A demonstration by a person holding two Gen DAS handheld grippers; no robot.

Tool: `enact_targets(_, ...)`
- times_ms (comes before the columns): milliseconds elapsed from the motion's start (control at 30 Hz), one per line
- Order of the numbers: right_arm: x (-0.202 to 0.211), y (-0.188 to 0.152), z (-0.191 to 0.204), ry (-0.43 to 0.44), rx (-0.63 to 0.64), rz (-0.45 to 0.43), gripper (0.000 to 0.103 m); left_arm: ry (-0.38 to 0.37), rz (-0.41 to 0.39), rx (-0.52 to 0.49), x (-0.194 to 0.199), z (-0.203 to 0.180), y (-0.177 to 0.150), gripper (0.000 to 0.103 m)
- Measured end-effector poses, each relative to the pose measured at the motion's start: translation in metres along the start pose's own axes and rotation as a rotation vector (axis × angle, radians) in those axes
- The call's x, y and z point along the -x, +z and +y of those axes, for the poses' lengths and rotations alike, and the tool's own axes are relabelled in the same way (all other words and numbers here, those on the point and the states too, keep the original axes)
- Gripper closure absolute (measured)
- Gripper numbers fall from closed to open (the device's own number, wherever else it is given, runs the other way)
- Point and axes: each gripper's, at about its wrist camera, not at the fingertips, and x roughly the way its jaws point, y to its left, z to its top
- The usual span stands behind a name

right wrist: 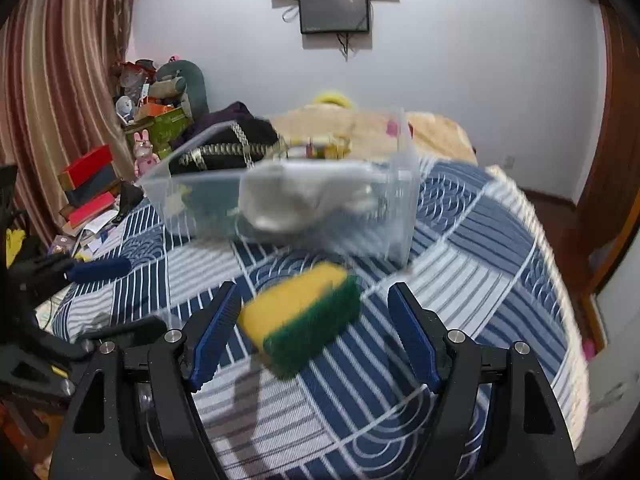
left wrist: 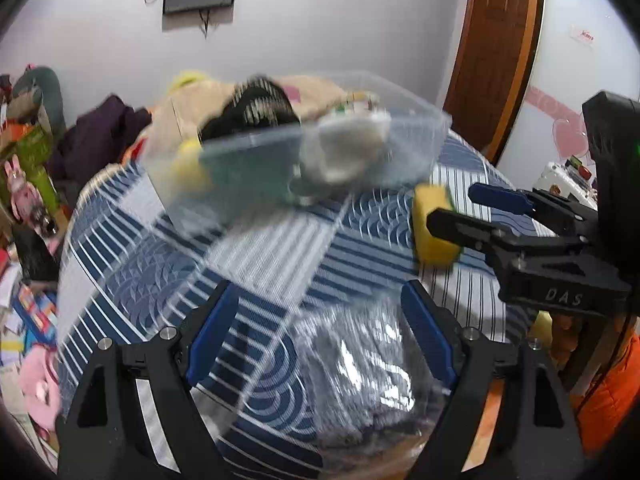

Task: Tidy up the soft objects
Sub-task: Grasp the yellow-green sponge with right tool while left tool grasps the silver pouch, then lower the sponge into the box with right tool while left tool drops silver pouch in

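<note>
A yellow and green sponge (right wrist: pixel 302 314) lies on the blue patterned bedspread (right wrist: pixel 472 264), between the open fingers of my right gripper (right wrist: pixel 314 334), not gripped. It also shows in the left wrist view (left wrist: pixel 434 226), next to the right gripper (left wrist: pixel 452 210). A clear plastic bin (right wrist: pixel 288 208) stands beyond, holding a grey-white soft item (right wrist: pixel 304 196) and a yellow sponge (left wrist: pixel 188 164). My left gripper (left wrist: pixel 324 336) is open above a grey item in clear wrapping (left wrist: pixel 368 364). The left gripper shows at the right wrist view's left edge (right wrist: pixel 100 292).
A black garment (right wrist: pixel 228 148) and a beige blanket (right wrist: pixel 436 130) lie behind the bin. Boxes and toys (right wrist: pixel 92 184) are piled left of the bed. A wooden door (left wrist: pixel 494 52) stands at the right. The bed edge drops off on the right (right wrist: pixel 560 280).
</note>
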Motion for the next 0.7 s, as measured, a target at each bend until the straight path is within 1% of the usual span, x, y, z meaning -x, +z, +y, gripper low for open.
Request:
enact_targets(67, -0.002, -0.005, -0.001, 0.011, -0.017, 0.01, 0.03, -0.001, 0.011, 0.005, -0.004, -0.001, -0.007, 0.019)
enact_targets(133, -0.003, -0.007, -0.001, 0.031, -0.023, 0.018, 0.03, -0.01, 0.003, 0.005, -0.005, -0.002, -0.012, 0.021)
enact_targets(167, -0.004, -0.007, 0.0, 0.038, -0.021, 0.024, 0.03, -0.02, -0.001, 0.007, -0.005, -0.001, -0.013, 0.023)
enact_targets(233, -0.007, -0.006, 0.002, 0.058, -0.015, 0.036, 0.03, -0.051, 0.003, 0.024, -0.007, -0.001, -0.016, 0.035)
enact_targets(267, -0.008, -0.007, 0.003, 0.062, -0.014, 0.039, 0.031, -0.072, 0.008, 0.034, -0.008, 0.0, -0.017, 0.039)
enact_targets(333, -0.011, -0.008, 0.005, 0.076, -0.012, 0.05, 0.04, -0.089, -0.001, 0.041, -0.007, -0.003, -0.019, 0.048)
enact_targets(367, -0.012, -0.01, 0.005, 0.085, -0.013, 0.055, 0.048, -0.092, -0.009, 0.034, -0.006, -0.004, -0.02, 0.051)
enact_targets(400, -0.013, -0.01, 0.005, 0.1, -0.016, 0.059, 0.055, -0.1, -0.012, 0.028, -0.006, -0.006, -0.02, 0.058)
enact_targets(433, -0.013, -0.01, 0.005, 0.114, -0.018, 0.061, 0.058, -0.101, -0.017, 0.025, -0.004, -0.007, -0.022, 0.061)
enact_targets(467, -0.013, -0.011, 0.006, 0.123, -0.019, 0.066, 0.059, -0.1, -0.024, 0.022, -0.003, -0.007, -0.022, 0.063)
enact_targets(533, -0.01, -0.012, 0.008, 0.115, -0.009, 0.054, 0.061, -0.106, -0.035, 0.02, 0.001, -0.008, -0.023, 0.073)
enact_targets(567, -0.009, -0.011, 0.009, 0.111, -0.006, 0.049, 0.062, -0.109, -0.042, 0.021, 0.003, -0.007, -0.022, 0.075)
enact_targets(600, -0.008, -0.011, 0.01, 0.107, -0.002, 0.045, 0.062, -0.11, -0.047, 0.024, 0.005, -0.005, -0.02, 0.079)
enact_targets(633, -0.006, -0.011, 0.01, 0.102, -0.002, 0.038, 0.063, -0.103, -0.055, 0.028, 0.008, -0.003, -0.019, 0.082)
enact_targets(700, -0.001, -0.008, 0.009, 0.101, -0.008, 0.023, 0.063, -0.083, -0.072, 0.034, 0.013, 0.002, -0.015, 0.083)
